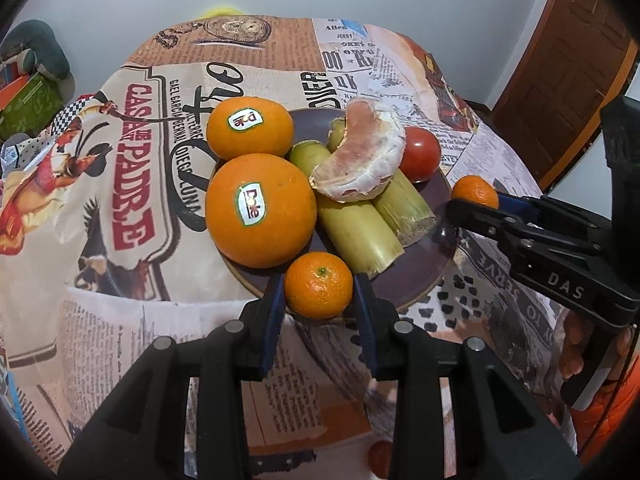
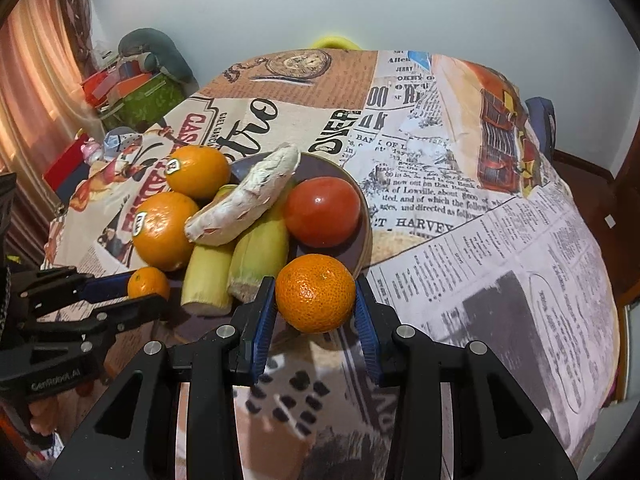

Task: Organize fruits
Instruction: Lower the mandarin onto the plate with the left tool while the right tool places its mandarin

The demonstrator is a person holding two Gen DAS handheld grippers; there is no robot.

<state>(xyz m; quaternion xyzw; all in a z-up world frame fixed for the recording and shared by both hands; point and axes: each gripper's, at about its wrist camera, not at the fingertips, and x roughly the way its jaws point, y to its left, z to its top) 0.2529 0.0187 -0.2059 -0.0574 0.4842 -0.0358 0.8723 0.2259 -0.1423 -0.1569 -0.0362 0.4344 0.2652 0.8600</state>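
A dark purple plate (image 1: 416, 280) (image 2: 320, 166) holds two stickered oranges (image 1: 260, 210) (image 2: 164, 230), sugarcane pieces (image 1: 356, 236) (image 2: 260, 256), a peeled pomelo segment (image 1: 360, 156) (image 2: 244, 196) and a tomato (image 1: 420, 154) (image 2: 322, 212). My left gripper (image 1: 319, 286) (image 2: 146, 292) is shut on a small mandarin (image 1: 319, 285) (image 2: 148, 282) at the plate's near rim. My right gripper (image 2: 315, 300) (image 1: 472, 200) is shut on another mandarin (image 2: 315, 298) (image 1: 475, 191) at the plate's right rim.
The round table carries a newspaper-print cloth (image 1: 120, 208) (image 2: 500, 240). A pile of boxes and a grey cushion (image 2: 140, 80) stands at the left. A wooden door (image 1: 568, 72) is at the right. A yellow chair back (image 2: 334, 42) shows behind the table.
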